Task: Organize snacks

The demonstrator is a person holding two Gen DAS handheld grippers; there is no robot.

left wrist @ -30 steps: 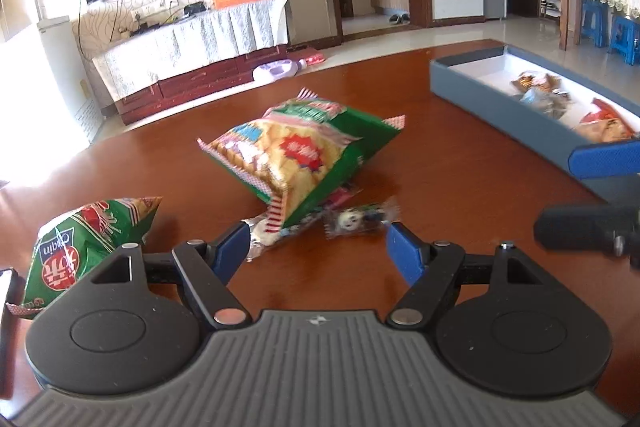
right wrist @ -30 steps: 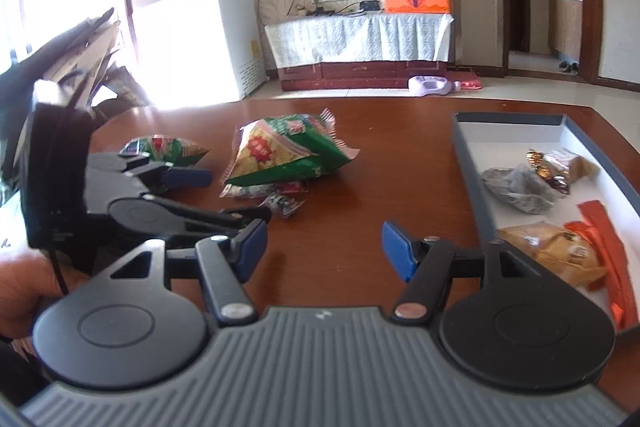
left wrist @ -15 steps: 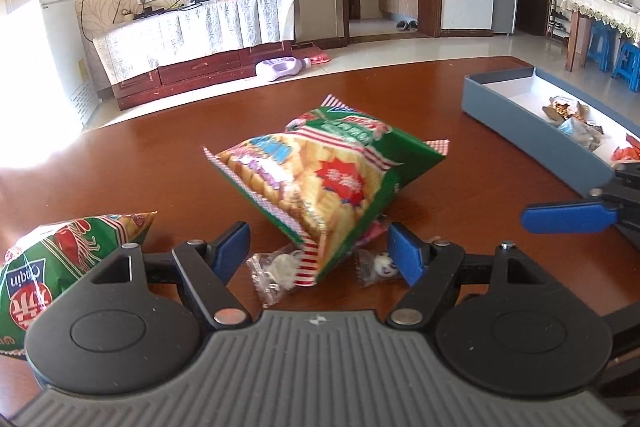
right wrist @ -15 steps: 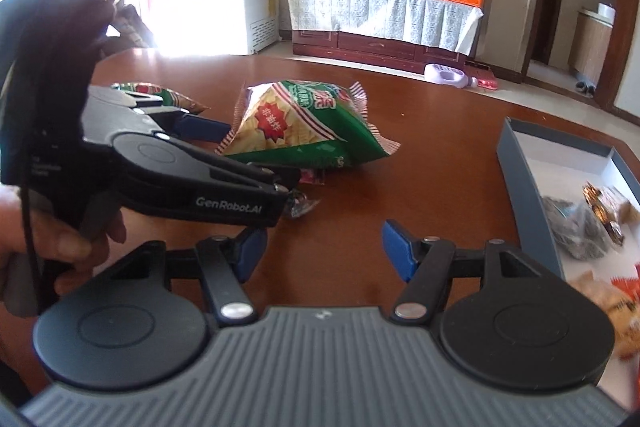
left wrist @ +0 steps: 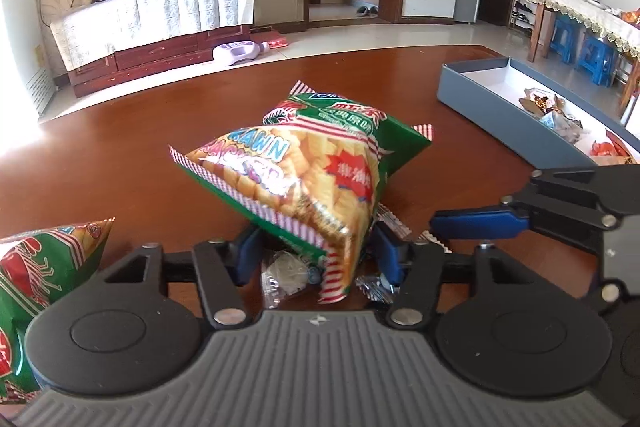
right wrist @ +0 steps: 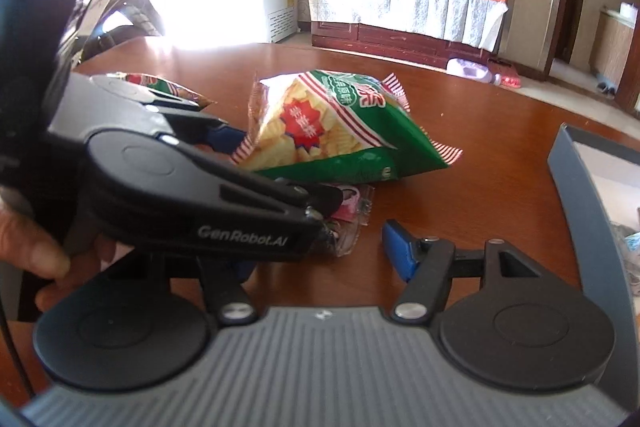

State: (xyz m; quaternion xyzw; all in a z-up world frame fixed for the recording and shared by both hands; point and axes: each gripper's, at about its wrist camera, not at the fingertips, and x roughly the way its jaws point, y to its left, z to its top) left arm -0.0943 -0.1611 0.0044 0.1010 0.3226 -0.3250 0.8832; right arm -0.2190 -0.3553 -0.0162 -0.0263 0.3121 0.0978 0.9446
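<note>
A large green prawn cracker bag (left wrist: 308,163) lies on the brown table, its near corner between the open fingers of my left gripper (left wrist: 316,259). Small clear-wrapped candies (left wrist: 286,275) lie under that corner. The bag also shows in the right wrist view (right wrist: 340,135), with the left gripper's body (right wrist: 180,187) in front of it. My right gripper (right wrist: 320,255) is open and empty; its left finger is hidden behind the left gripper. Its blue fingertip (left wrist: 476,227) shows to the right of the bag.
A grey tray (left wrist: 492,107) with several wrapped snacks stands at the right; its corner shows in the right wrist view (right wrist: 572,171). A second green snack bag (left wrist: 44,267) lies at the left. A TV cabinet and white fridge stand beyond the table.
My left gripper has moved forward, so the big bag's corner now lies between its fingers. My right gripper has swung left and closer to the bag and the left gripper.
</note>
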